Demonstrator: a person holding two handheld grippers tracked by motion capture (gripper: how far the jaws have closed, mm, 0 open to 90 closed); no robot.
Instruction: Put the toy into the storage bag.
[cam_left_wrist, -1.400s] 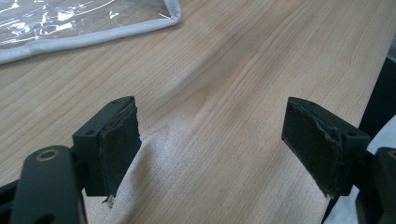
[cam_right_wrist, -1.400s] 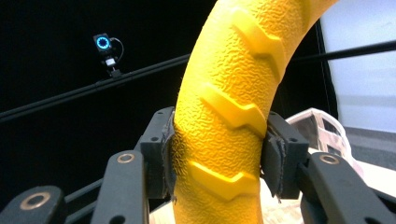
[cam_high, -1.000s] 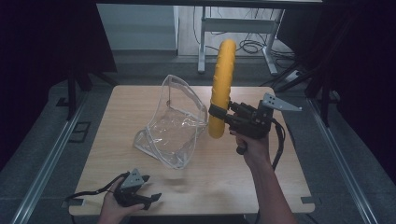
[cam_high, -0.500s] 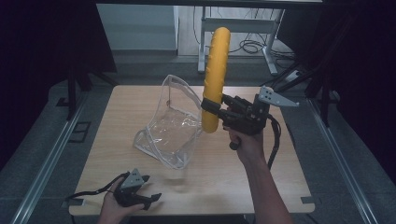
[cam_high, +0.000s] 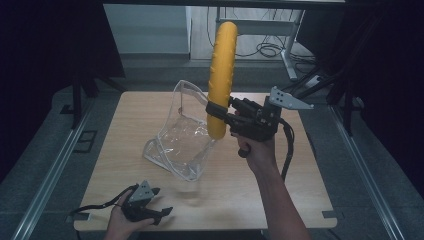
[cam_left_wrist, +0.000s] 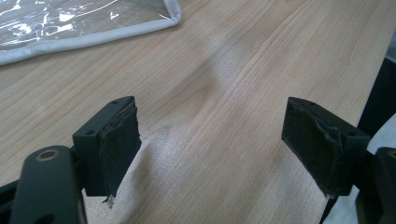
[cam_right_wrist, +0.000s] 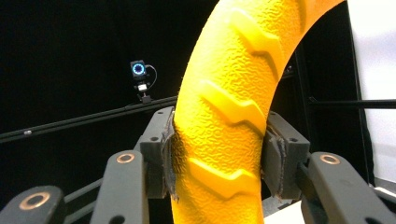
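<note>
The right gripper (cam_high: 216, 111) clamps the yellow tyre-tread ring (cam_high: 221, 75) upright above the clear zip pouch (cam_high: 182, 137) mid-table, not yet inside, while the left gripper (cam_high: 161, 214) rests wide open, empty, at the table (cam_high: 300, 195)'s near left edge

One yellow ring (cam_high: 220, 80) with a raised tread pattern (only part of its arc is in view) stands up above the middle of the table (cam_high: 300, 185). One clear plastic pouch (cam_high: 180, 135) with pale piping lies on the table, just toward 9 o'clock of the ring's lower end. Two tools are in sight: the right tool (cam_high: 216, 111) at the centre, and the left tool (cam_high: 162, 212) at about 7 o'clock near the table's front edge. One table carries everything.
</note>
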